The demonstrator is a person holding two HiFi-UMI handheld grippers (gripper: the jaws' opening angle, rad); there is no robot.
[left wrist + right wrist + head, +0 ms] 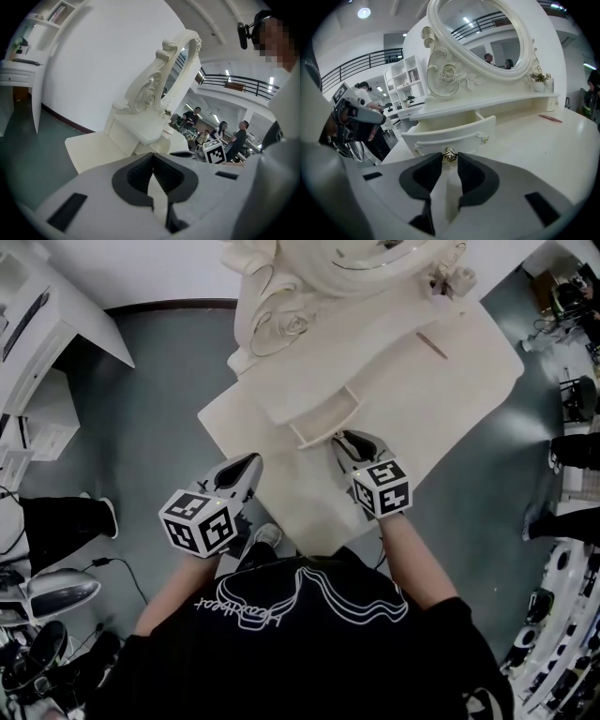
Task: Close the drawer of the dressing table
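The drawer stands pulled out from under the mirror shelf, its front facing the person. Its middle knob sits right between the tips of the right hand-held gripper, whose jaws are nearly closed and pinch the knob from both sides (only a narrow gap shows behind it). The drawer juts over the bench. The left hand-held gripper hangs at the bench's front edge, apart from the drawer, with its jaws pressed together and nothing between them.
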